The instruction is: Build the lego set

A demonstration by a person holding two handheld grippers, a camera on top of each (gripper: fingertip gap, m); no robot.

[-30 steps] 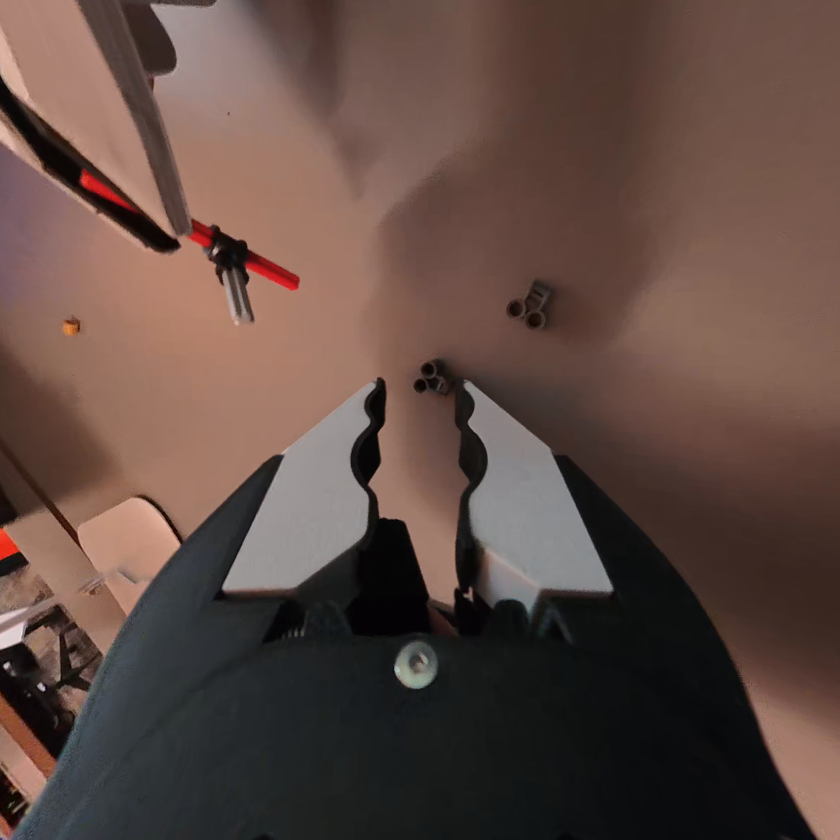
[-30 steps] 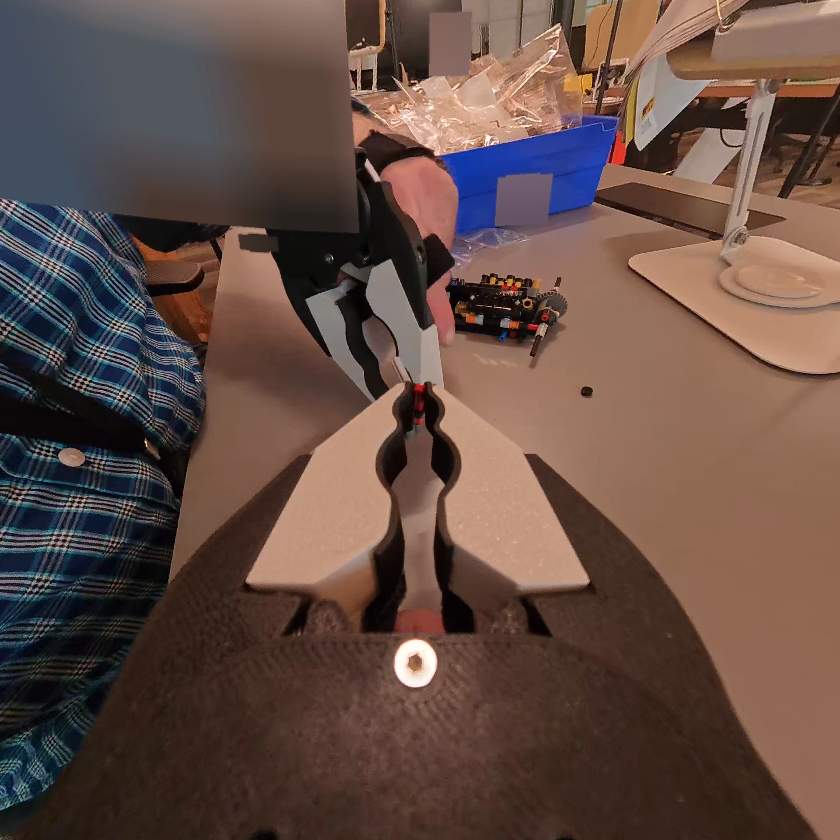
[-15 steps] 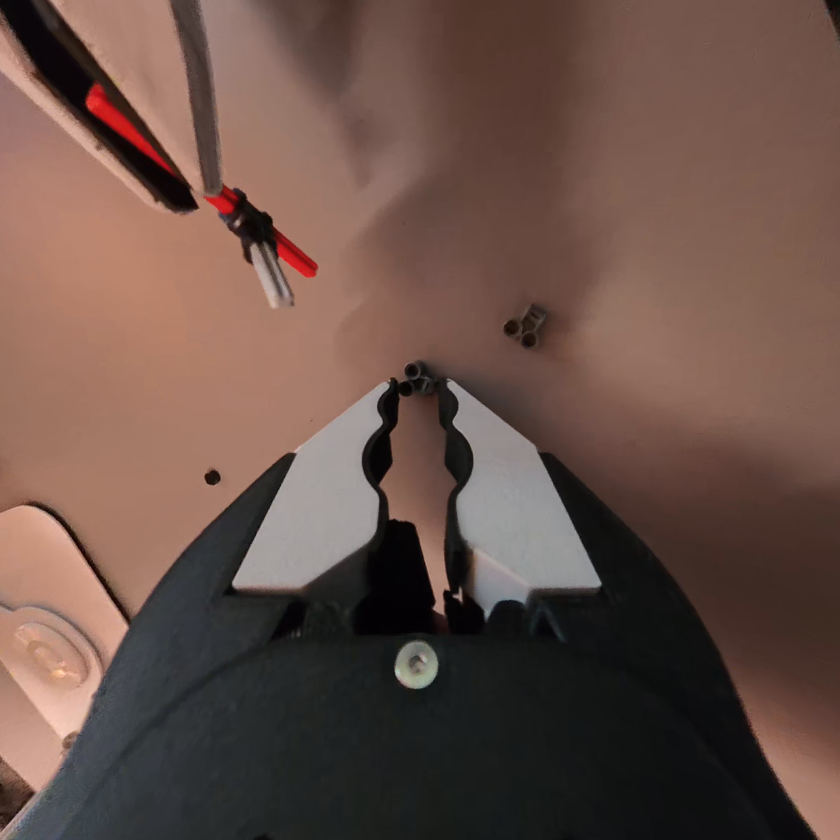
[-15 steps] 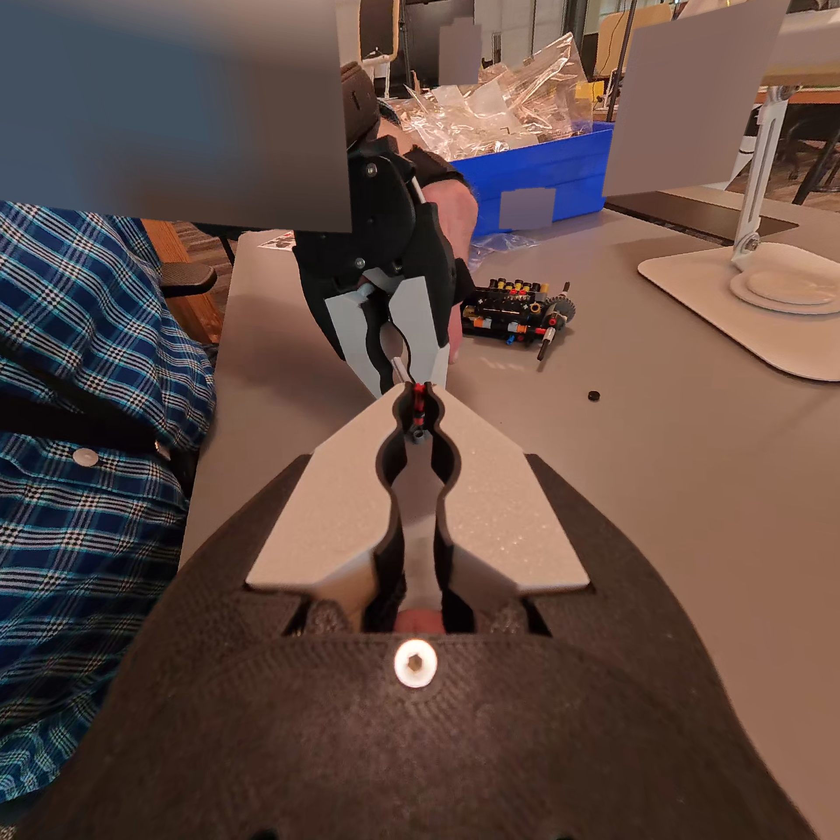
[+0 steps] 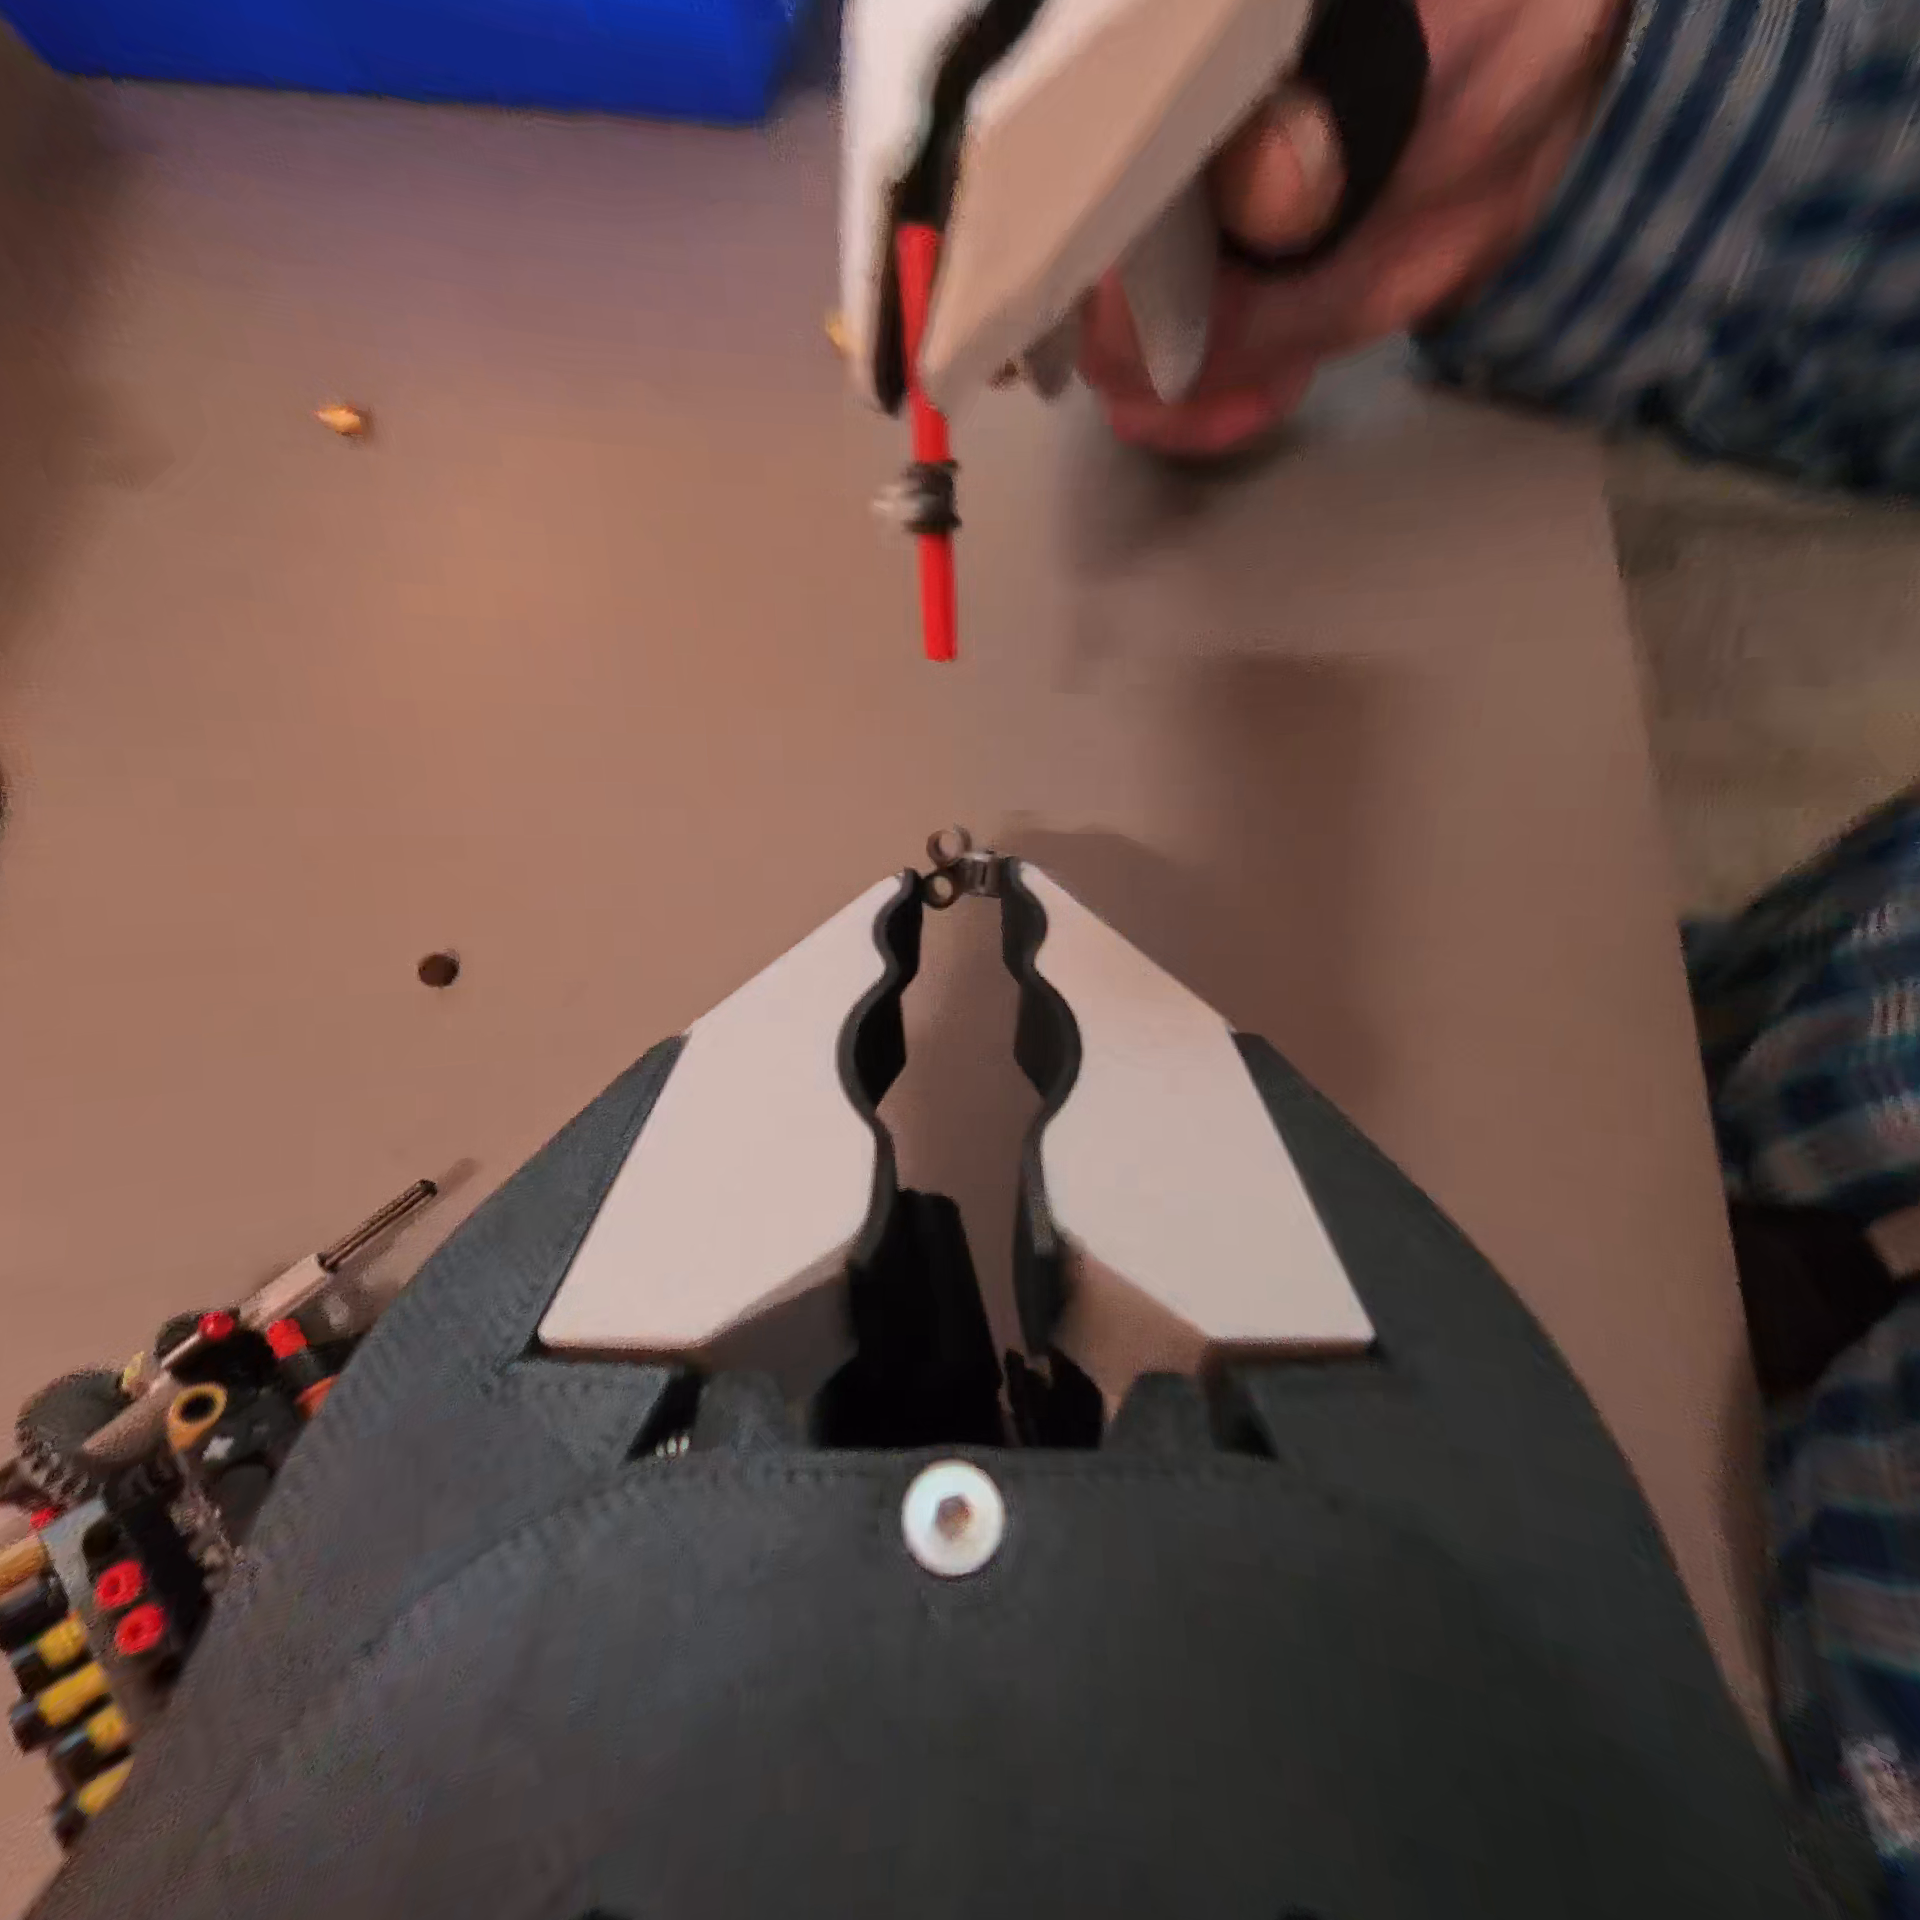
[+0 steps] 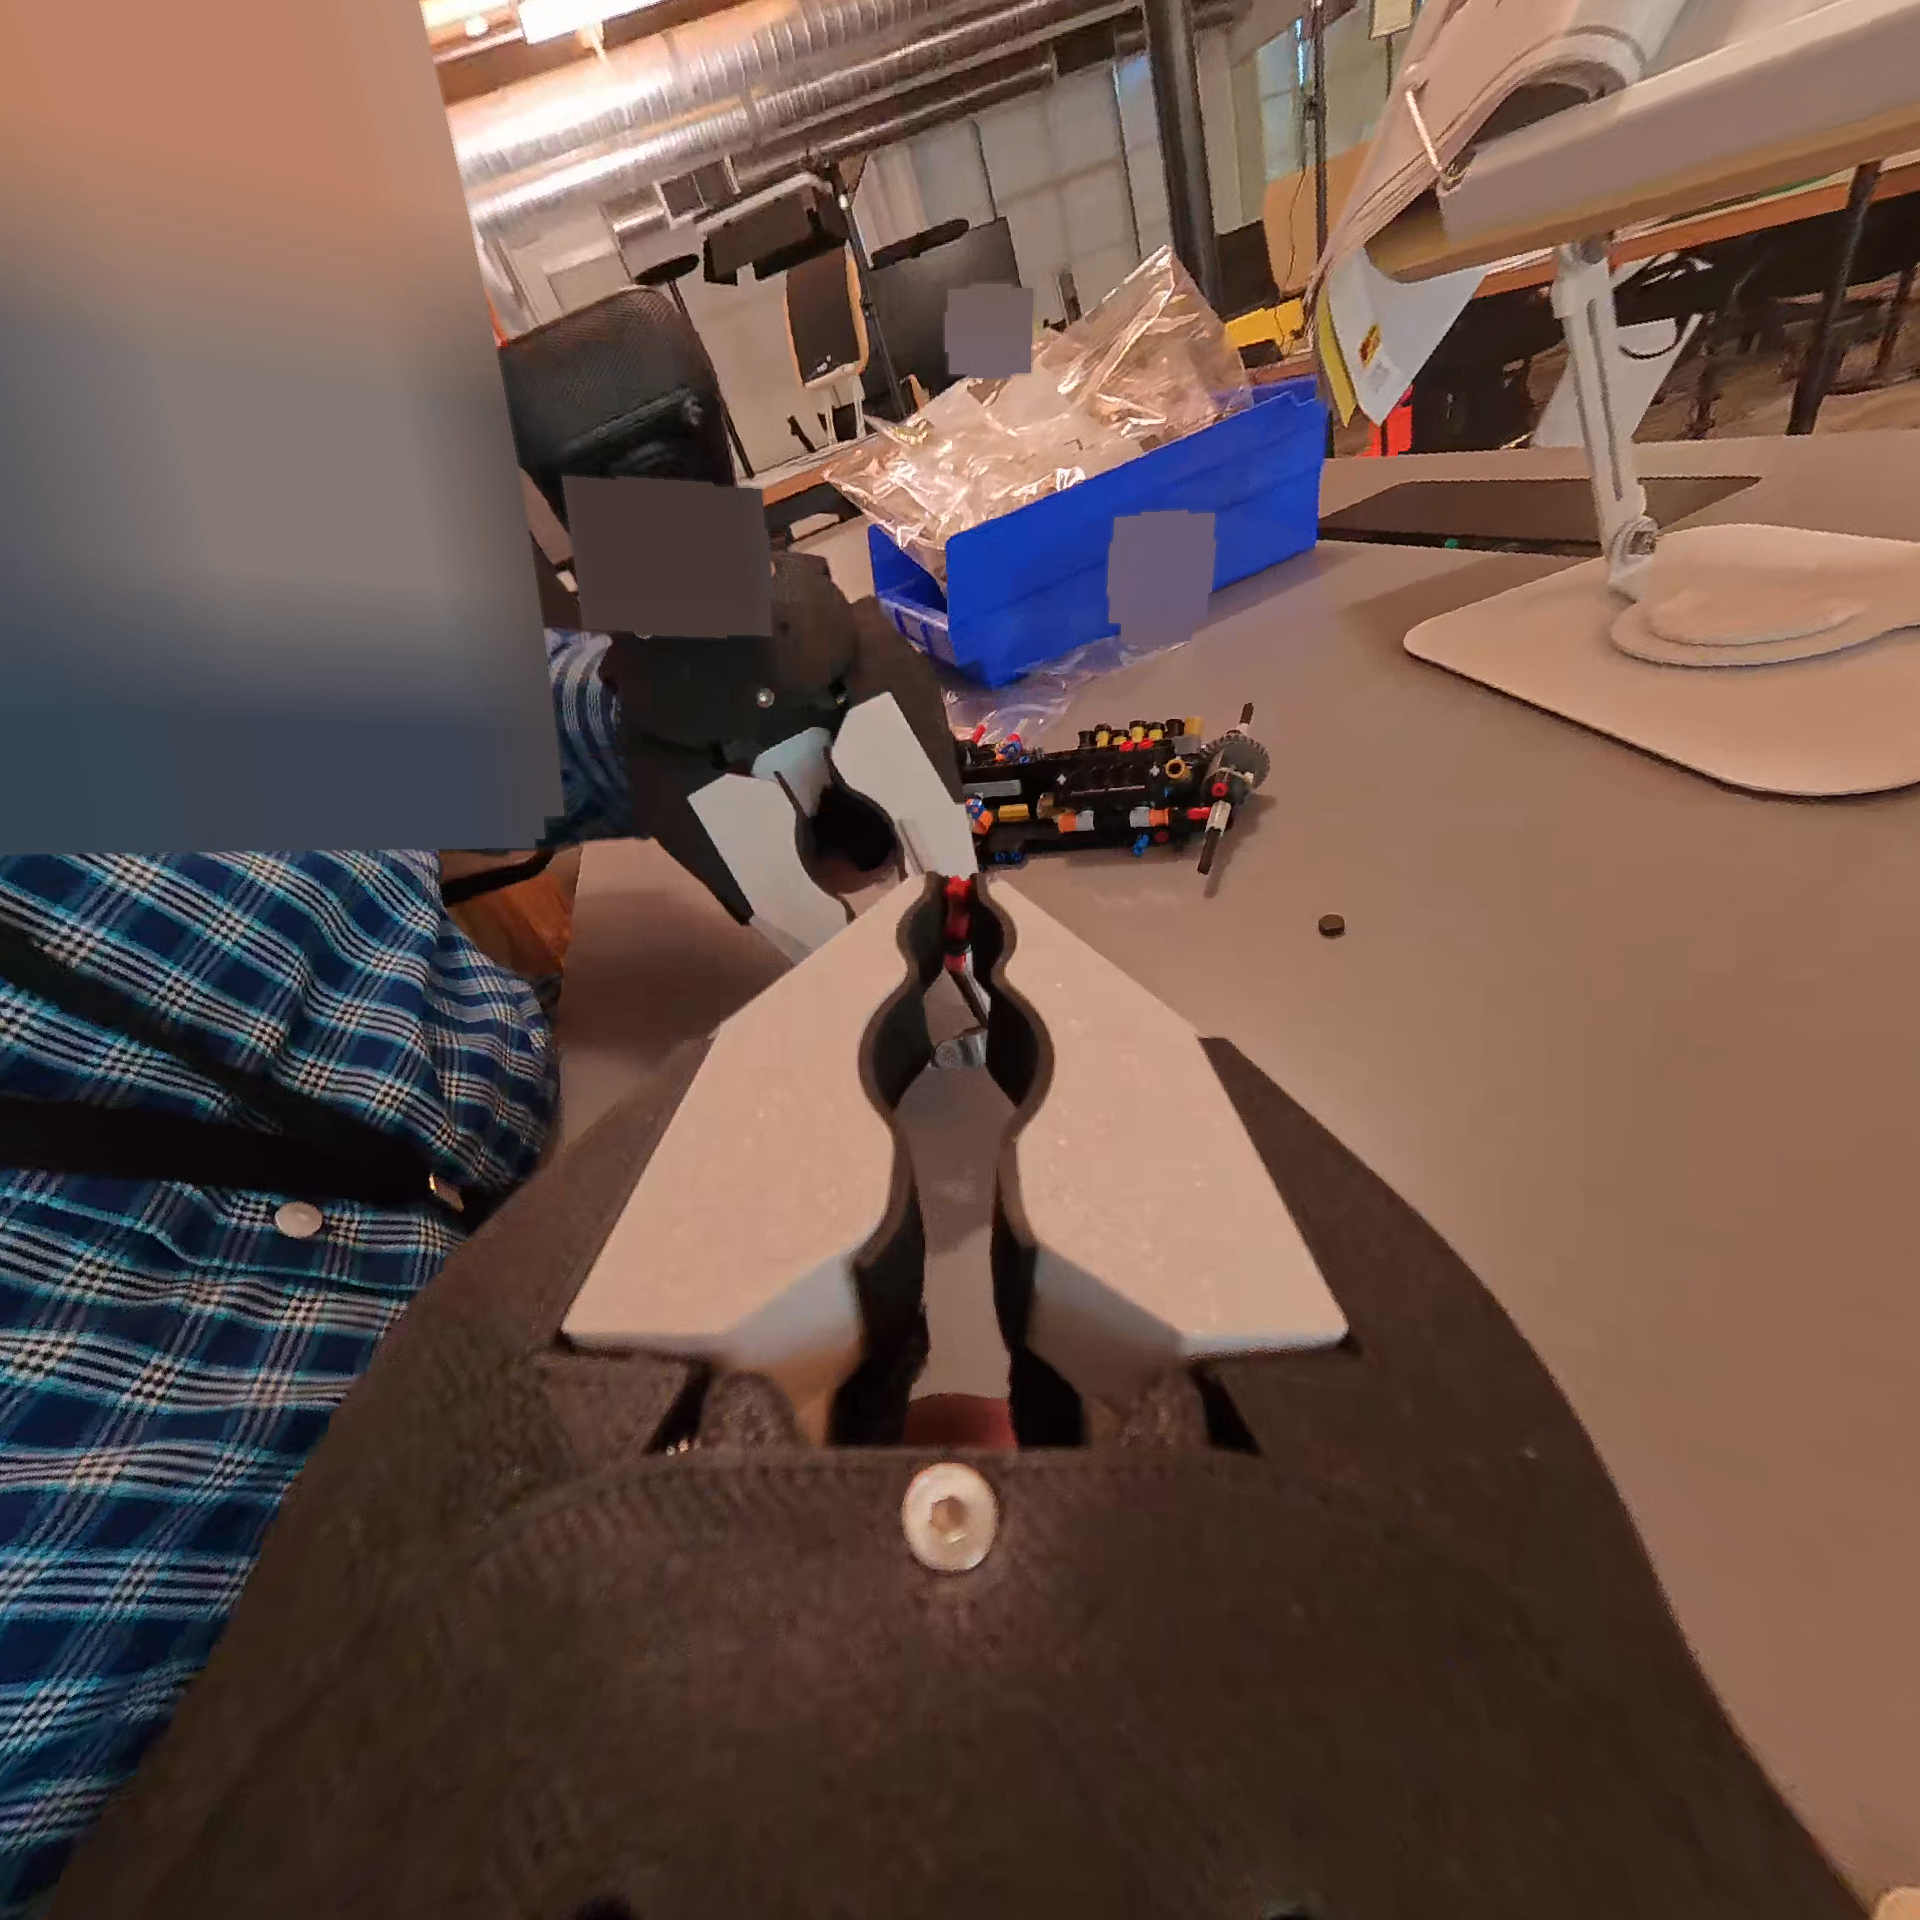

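My left gripper is shut on a small grey connector and holds it above the brown table. My right gripper is shut on a red axle. In the left wrist view the right gripper comes in from the top. The red axle points down toward the grey connector, with a black and grey connector partway along it. The left gripper shows tilted just behind my right fingertips. The partly built lego model lies on the table behind.
A blue bin with clear plastic bags stands behind the model. A white stand base is at the right. A small black round piece and an orange piece lie loose. A person in a plaid shirt sits at the left. My right fingertips sit around 8 cm from my left ones.
My left gripper closed on the grey connector, lifted it off the table and swung up to face the right gripper. The red axle now points toward it.
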